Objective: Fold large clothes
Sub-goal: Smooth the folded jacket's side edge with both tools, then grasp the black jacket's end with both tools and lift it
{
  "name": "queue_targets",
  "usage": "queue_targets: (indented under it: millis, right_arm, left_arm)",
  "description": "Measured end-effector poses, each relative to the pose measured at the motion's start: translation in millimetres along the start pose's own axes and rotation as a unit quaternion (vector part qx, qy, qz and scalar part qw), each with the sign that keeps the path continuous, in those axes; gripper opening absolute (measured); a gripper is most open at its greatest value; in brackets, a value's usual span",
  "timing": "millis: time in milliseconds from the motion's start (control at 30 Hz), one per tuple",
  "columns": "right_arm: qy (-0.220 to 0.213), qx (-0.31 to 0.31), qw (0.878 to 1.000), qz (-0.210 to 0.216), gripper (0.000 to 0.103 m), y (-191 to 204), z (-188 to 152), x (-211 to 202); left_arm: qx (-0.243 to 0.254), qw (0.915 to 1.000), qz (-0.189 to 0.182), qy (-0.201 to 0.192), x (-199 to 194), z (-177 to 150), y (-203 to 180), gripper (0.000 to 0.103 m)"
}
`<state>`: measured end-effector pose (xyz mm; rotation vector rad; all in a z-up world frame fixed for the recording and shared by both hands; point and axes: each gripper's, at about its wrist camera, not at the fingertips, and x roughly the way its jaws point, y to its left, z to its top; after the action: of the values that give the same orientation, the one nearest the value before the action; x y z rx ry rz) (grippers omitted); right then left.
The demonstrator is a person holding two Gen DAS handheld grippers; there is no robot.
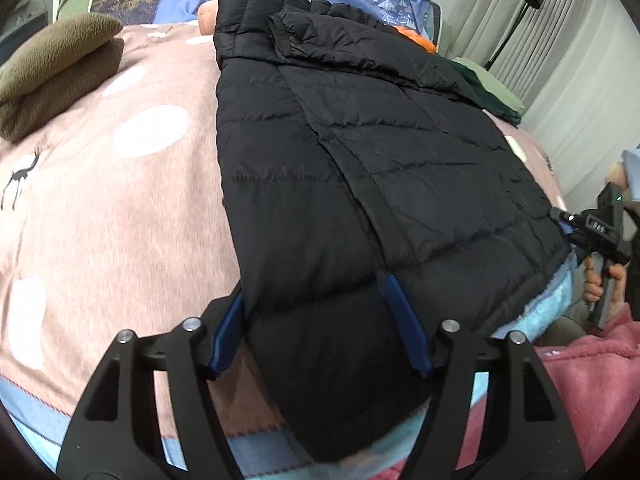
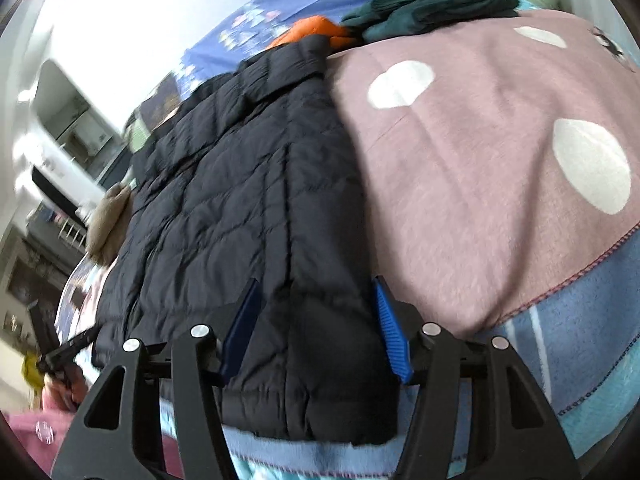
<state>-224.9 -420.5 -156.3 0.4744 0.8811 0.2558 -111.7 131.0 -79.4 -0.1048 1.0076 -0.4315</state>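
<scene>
Pink blanket (image 1: 120, 208) bears one black puffer jacket (image 1: 360, 168), two grippers.

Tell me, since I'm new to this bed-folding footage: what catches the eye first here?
A large black quilted puffer jacket dominates, spread flat across the pink blanket with white dots, its sleeve folded over near the collar. The left gripper and right gripper each straddle a bottom corner of its hem with blue-padded fingers. A folded olive-brown fleece sits at the blanket's far left.
</scene>
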Motion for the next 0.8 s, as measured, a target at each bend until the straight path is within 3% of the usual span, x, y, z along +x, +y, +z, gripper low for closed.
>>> queue_targets:
  millis: [33,67,100,133,200,367,533,700,800]
  right_arm:
    - [-0.001,-0.006,1.000,0.006,0.056,1.5,-1.3,-0.1]
    - [-0.002,-0.012,1.000,0.015,0.048,4.3,-1.5,0.6]
    - [-0.004,-0.015,1.000,0.024,0.020,8.0,-0.6,1.2]
    - [-0.010,-0.016,0.999,0.031,0.013,11.3,1.3,-0.3]
    - [-0.034,-0.027,0.998,0.045,0.007,21.1,9.0,-11.0]
    - [-0.098,-0.037,0.991,0.084,0.005,43.7,38.5,-48.6]
    - [-0.152,-0.080,0.981,0.095,0.005,79.0,55.5,-83.0]
    - [-0.221,-0.125,0.962,0.100,0.005,105.9,58.0,-138.5]
    - [-0.260,-0.143,0.950,0.102,0.005,114.8,61.2,-161.9]
  left_arm:
    - [-0.002,1.0000,-0.002,-0.003,0.0,-1.3,0.4,0.067]
    - [-0.005,1.0000,-0.001,-0.006,0.3,-2.1,0.1,0.065]
    - [-0.006,0.9999,-0.005,-0.012,0.5,-1.4,-1.8,0.039]
    - [-0.010,0.9997,-0.019,-0.014,0.3,-0.2,-2.5,0.015]
    - [-0.029,0.9987,-0.028,-0.032,-5.1,2.8,-3.4,0.009]
    - [-0.036,0.9915,-0.056,-0.112,-41.6,17.4,-5.9,0.006]
    - [-0.009,0.9814,-0.051,-0.185,-86.8,34.9,-20.6,0.005]
    - [0.025,0.9672,-0.040,-0.250,-142.2,38.4,-39.5,0.005]
    - [0.053,0.9520,-0.031,-0.300,-176.3,35.3,-54.6,0.006]
